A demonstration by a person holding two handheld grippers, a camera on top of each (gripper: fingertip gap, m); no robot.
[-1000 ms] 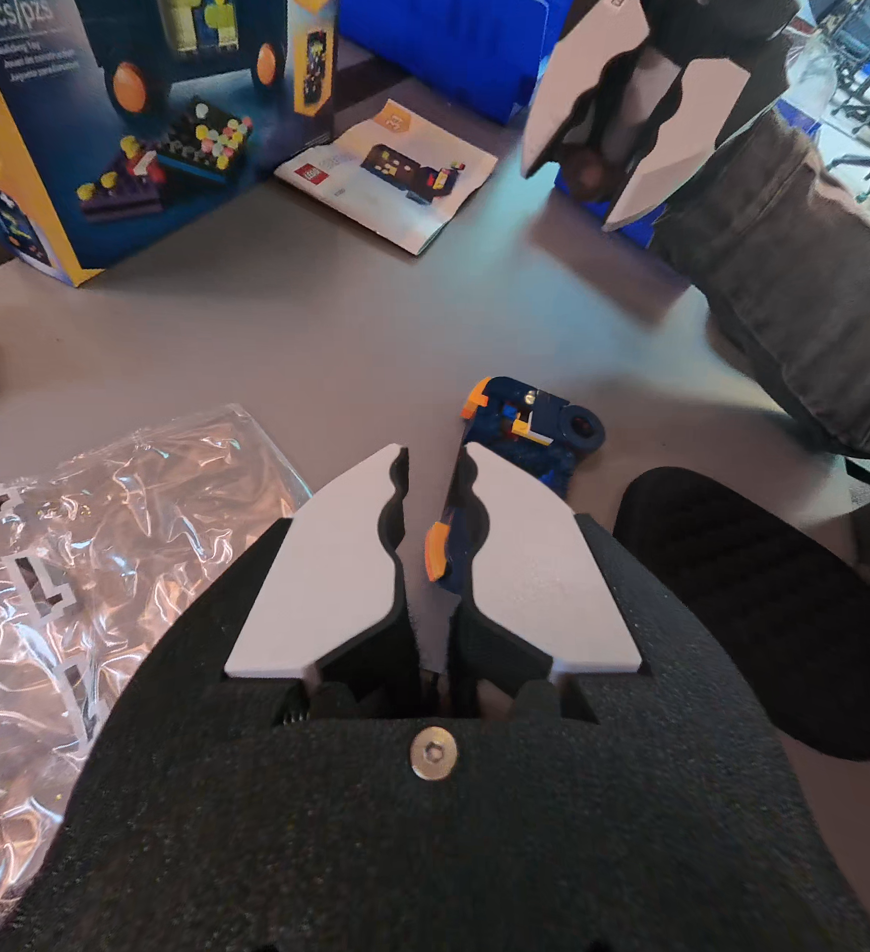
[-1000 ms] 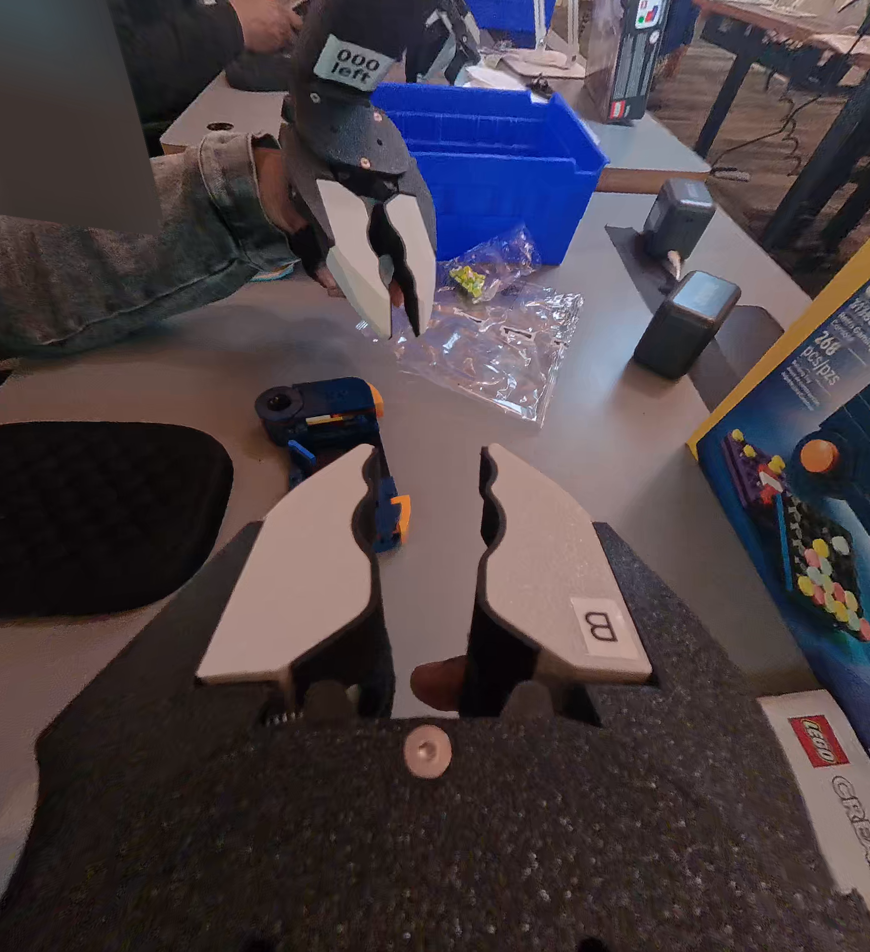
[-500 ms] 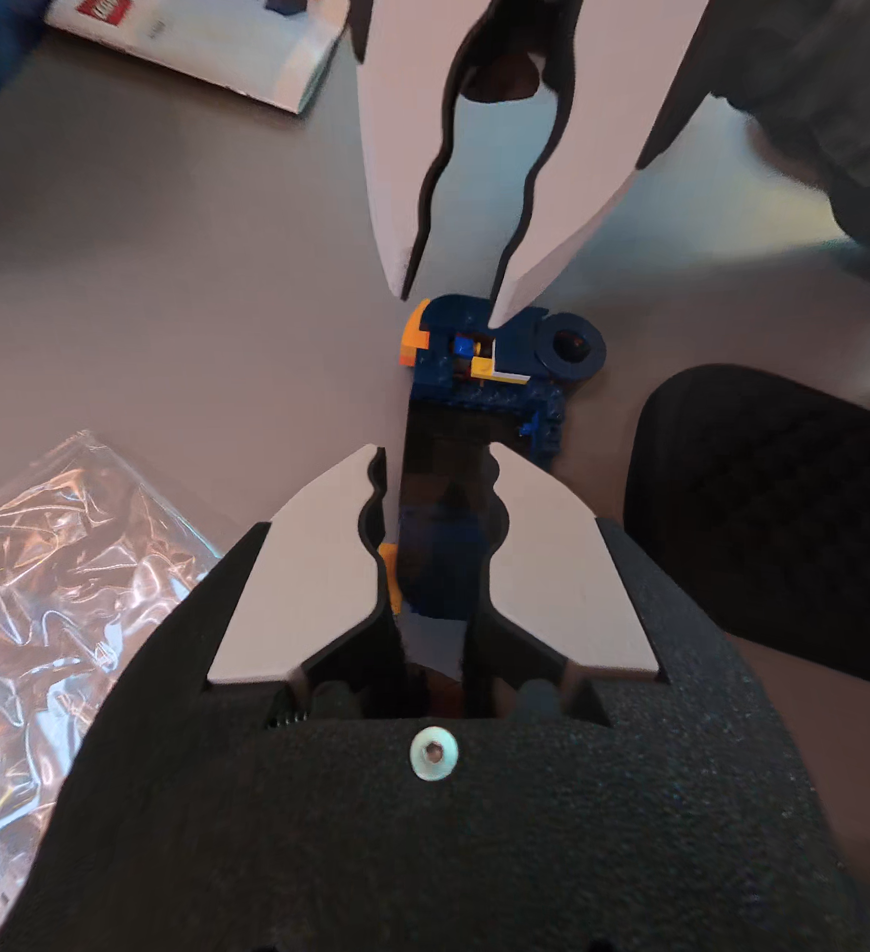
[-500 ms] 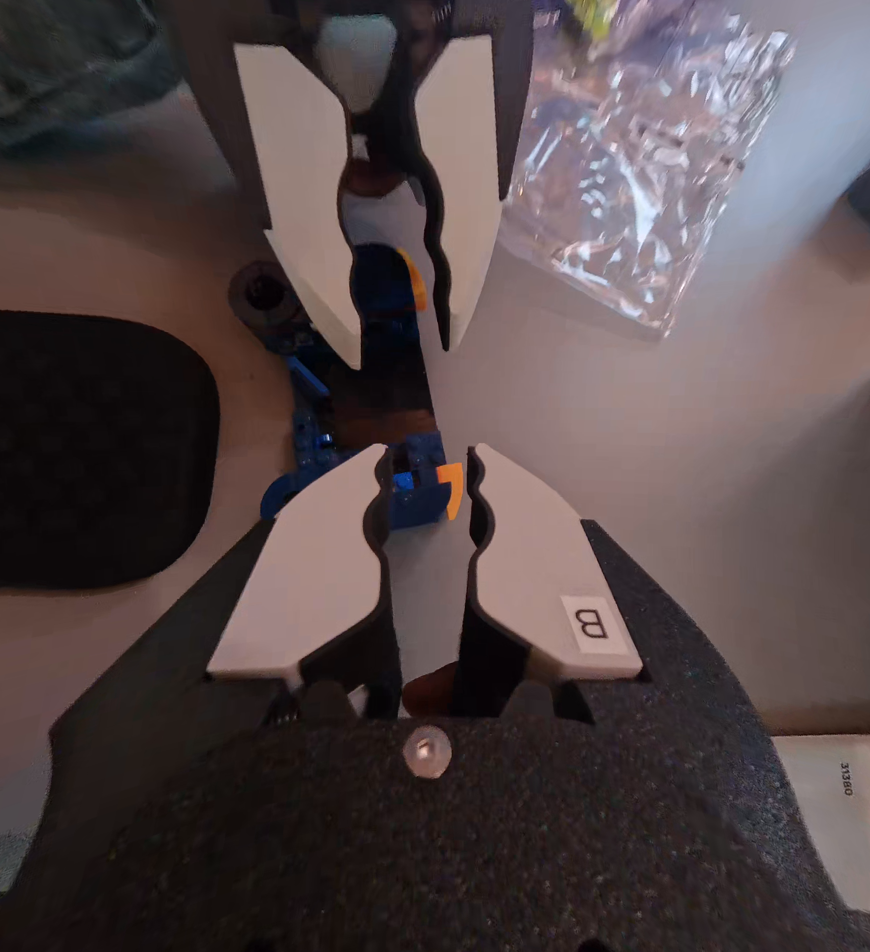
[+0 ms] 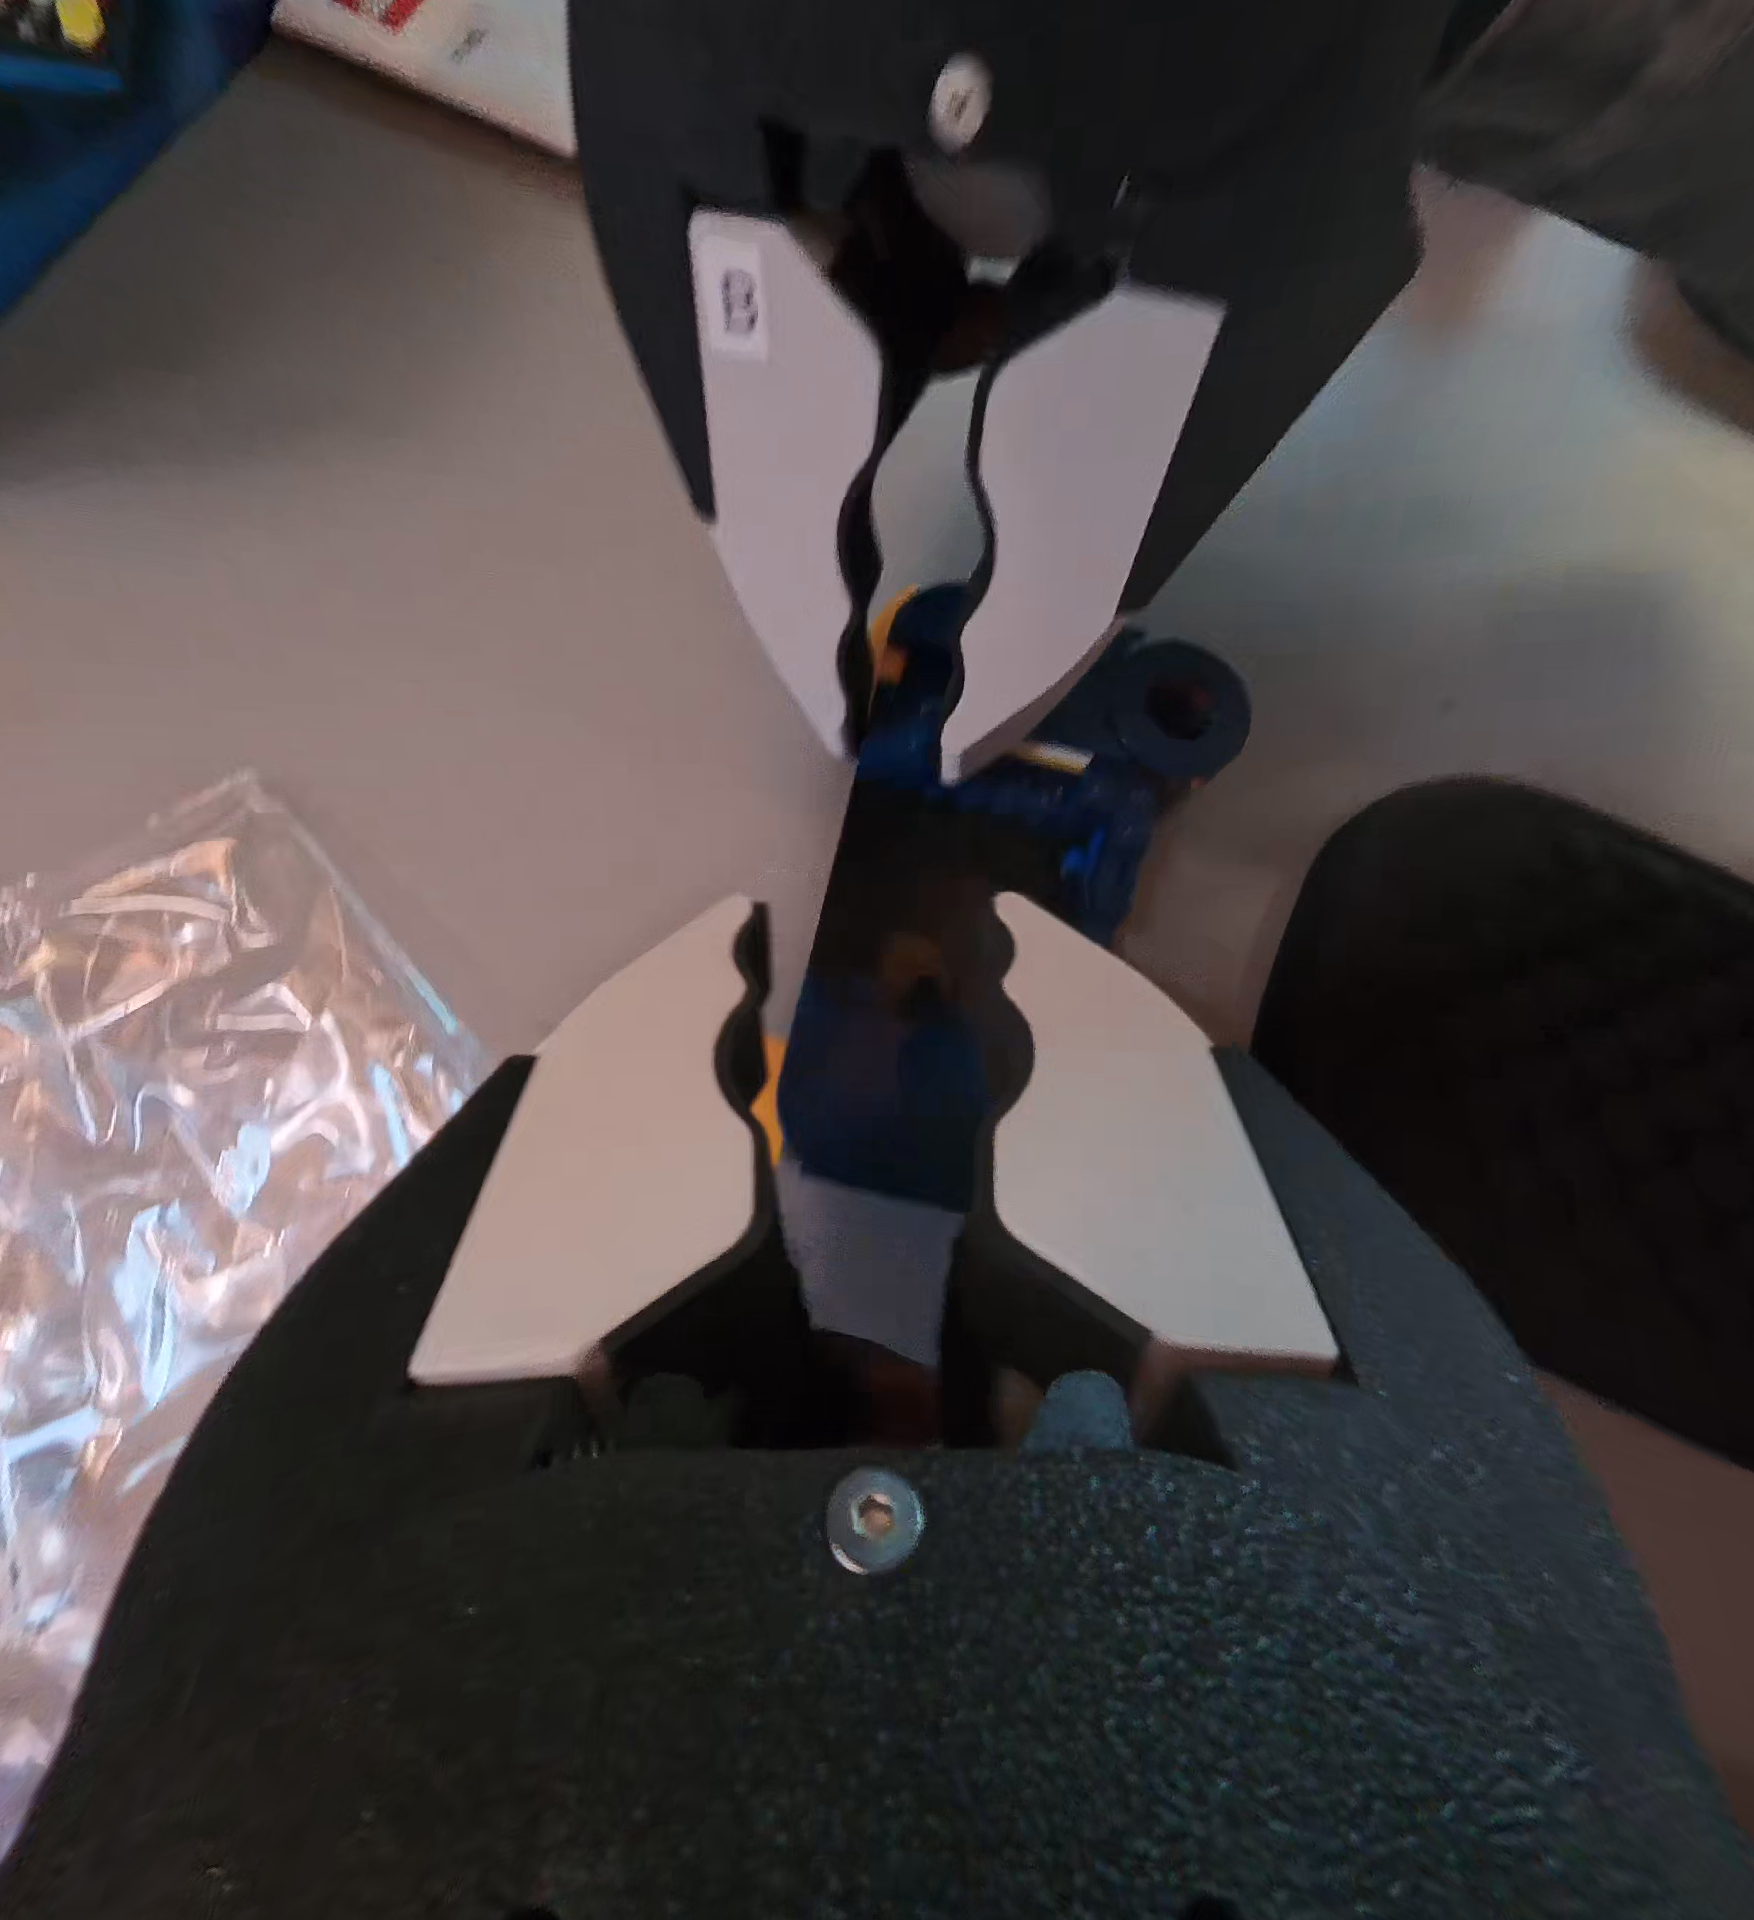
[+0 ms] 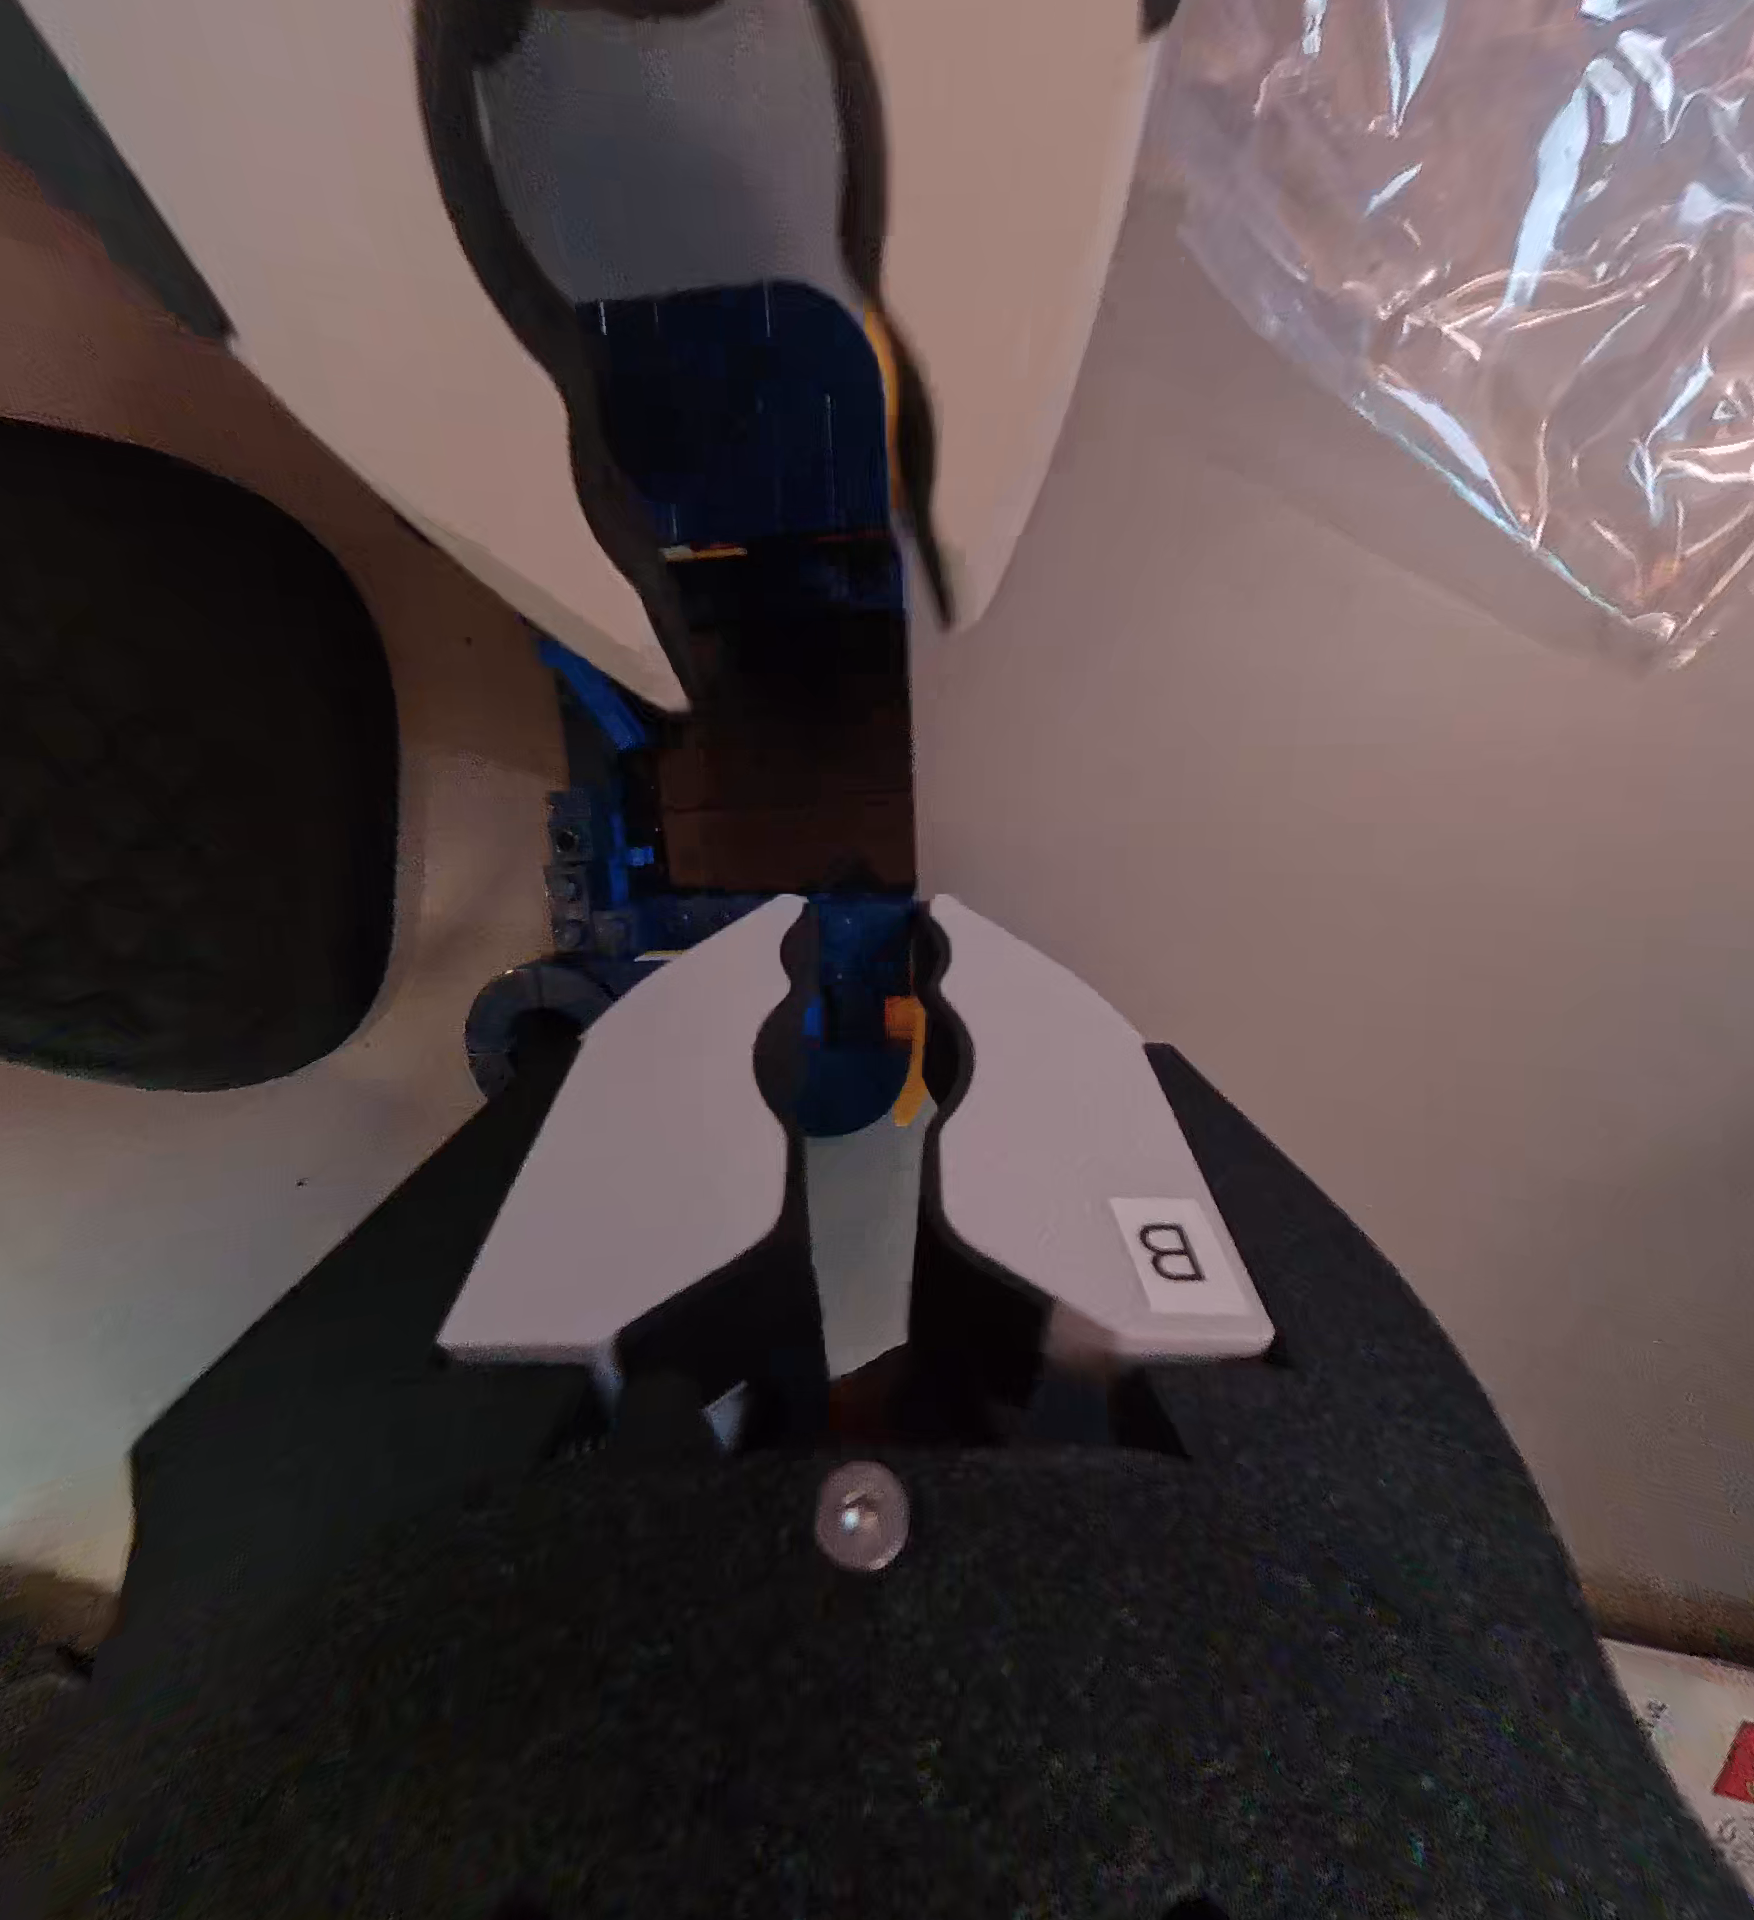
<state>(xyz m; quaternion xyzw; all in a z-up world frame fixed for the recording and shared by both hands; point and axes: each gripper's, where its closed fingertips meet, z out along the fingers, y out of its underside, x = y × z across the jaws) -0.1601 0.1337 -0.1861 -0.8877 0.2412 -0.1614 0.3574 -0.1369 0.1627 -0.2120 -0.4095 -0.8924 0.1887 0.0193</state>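
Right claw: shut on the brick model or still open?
Shut on it. In the right wrist view, the right claw has both fingers against the blue brick model, with no gap visible.

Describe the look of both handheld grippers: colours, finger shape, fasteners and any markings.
Both match: the left gripper and right gripper have rough, grainy black bodies, each with a silver hex screw in the middle. Their fingers are flat pale grey plates with wavy black inner edges. The right one carries a small white sticker with a printed mark.
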